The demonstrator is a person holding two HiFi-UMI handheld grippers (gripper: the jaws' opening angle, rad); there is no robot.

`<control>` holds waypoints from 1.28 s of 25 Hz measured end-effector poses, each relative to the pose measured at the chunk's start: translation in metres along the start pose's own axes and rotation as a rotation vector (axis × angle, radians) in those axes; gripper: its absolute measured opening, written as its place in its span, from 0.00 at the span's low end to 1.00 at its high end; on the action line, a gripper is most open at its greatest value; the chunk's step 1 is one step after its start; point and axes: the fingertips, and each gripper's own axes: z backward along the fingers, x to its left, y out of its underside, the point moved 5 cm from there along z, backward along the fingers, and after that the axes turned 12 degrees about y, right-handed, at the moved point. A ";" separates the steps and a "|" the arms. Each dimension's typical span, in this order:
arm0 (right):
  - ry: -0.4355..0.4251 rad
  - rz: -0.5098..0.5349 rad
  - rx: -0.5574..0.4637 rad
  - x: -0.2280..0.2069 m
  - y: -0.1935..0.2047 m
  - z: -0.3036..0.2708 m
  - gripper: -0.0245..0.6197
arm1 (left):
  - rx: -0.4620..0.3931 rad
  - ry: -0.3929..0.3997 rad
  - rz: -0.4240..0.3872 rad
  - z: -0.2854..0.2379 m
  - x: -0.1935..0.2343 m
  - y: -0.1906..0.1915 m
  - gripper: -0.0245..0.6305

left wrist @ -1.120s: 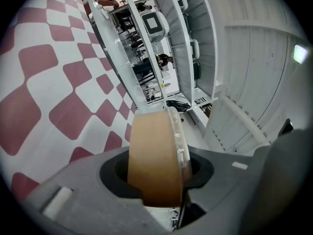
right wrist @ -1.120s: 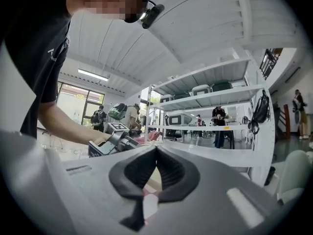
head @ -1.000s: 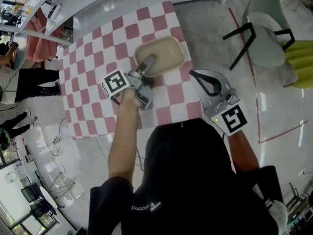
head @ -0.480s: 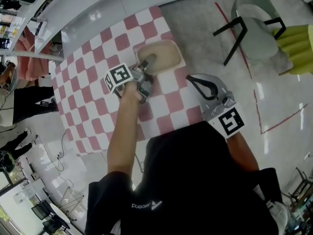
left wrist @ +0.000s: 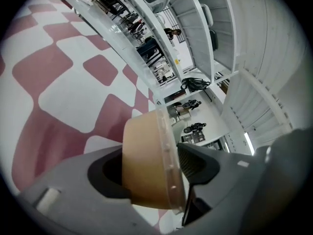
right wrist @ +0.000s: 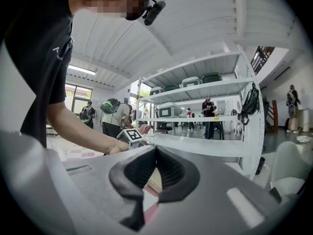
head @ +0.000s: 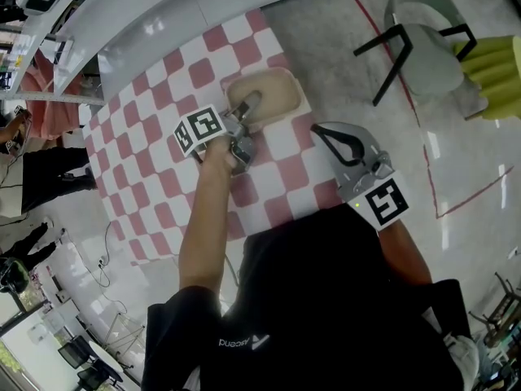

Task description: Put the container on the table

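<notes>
since a second ago the left gripper has come down a little with the tan container, which sits on the checked table near its far right corner. its jaws are opening, letting go, with the container's near wall between them. the right gripper hovers clenched and empty by the table's right edge.

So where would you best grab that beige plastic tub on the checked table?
Probably the near wall at the rim, approached from the person's side, one jaw inside and one outside. The beige rounded plastic container sits upright on the pink-and-white checked table, and its thin wall and lip suit narrow jaws. The left gripper straddles that wall, its jaws opening.
</notes>
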 end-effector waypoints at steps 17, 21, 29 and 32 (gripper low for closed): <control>0.006 -0.005 0.002 -0.004 0.005 0.001 0.04 | 0.073 -0.231 -0.246 0.017 0.002 -0.002 0.74; -0.002 -0.002 -0.007 -0.001 0.004 -0.001 0.04 | 0.044 -0.263 -0.288 0.027 0.000 -0.005 0.74; -0.027 -0.011 -0.022 0.005 -0.005 -0.006 0.04 | -0.161 -0.137 -0.602 0.057 -0.073 -0.012 0.73; -0.048 -0.008 -0.033 0.012 -0.010 -0.007 0.04 | -0.209 -0.048 -0.727 0.067 -0.105 -0.003 0.64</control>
